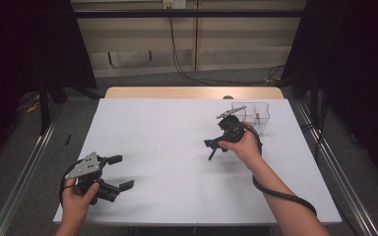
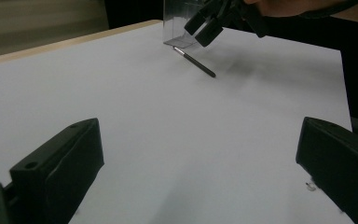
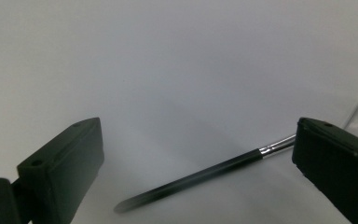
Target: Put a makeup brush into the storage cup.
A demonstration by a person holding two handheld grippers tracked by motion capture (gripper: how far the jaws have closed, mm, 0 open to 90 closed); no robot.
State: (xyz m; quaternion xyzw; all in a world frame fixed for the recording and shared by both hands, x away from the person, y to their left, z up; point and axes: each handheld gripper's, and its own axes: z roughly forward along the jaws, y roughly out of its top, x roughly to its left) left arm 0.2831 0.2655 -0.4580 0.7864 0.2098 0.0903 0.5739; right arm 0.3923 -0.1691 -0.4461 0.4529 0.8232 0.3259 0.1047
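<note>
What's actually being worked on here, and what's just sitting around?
In the job:
right gripper, open over the pen
black pen lying on the table
clear box, close beside it

Just about:
left gripper, open, idle
white table
floor cables

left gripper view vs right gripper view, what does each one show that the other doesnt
Left gripper view alone: the right gripper held in a hand above the far end of the pen, the base of the clear box behind it, the wooden table edge, and its own open fingers.

Right gripper view alone: a close look at the pen's silver tip section running toward its right finger, with the fingers spread wide on either side.

Both: the dark pen lying flat on the white table surface.
</note>
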